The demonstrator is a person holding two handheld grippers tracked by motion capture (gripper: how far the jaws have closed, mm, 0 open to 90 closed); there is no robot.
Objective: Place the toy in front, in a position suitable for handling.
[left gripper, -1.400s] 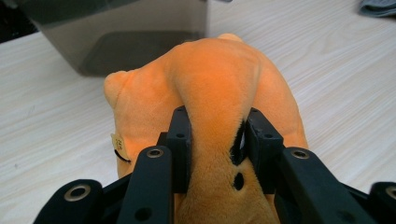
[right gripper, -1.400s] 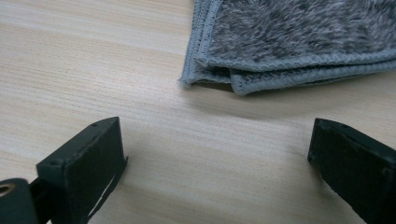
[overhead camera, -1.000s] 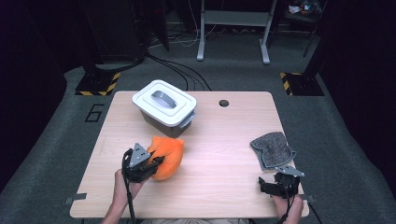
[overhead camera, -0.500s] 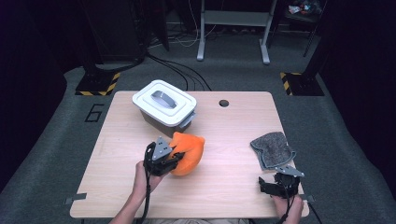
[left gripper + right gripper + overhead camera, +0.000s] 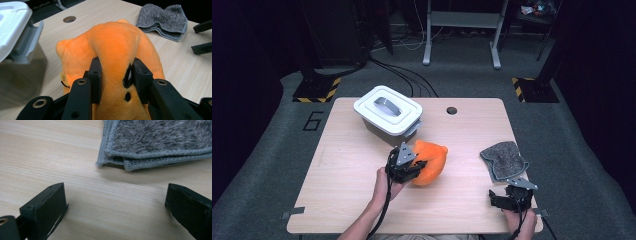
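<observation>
Mid-table, left gripper (image 5: 412, 167) level, clamping orange plush toy (image 5: 430, 161), right gripper (image 5: 512, 194) low, agape

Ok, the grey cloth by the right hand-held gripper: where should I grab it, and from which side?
Take the grey cloth at its near folded corner, coming in low from the person's side. The layered hems there stack into a thick edge, and the open right hand-held gripper already faces it.

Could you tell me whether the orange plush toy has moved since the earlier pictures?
Yes: the orange plush toy, clamped in the left gripper, has shifted rightward past the white-lidded bin.
</observation>
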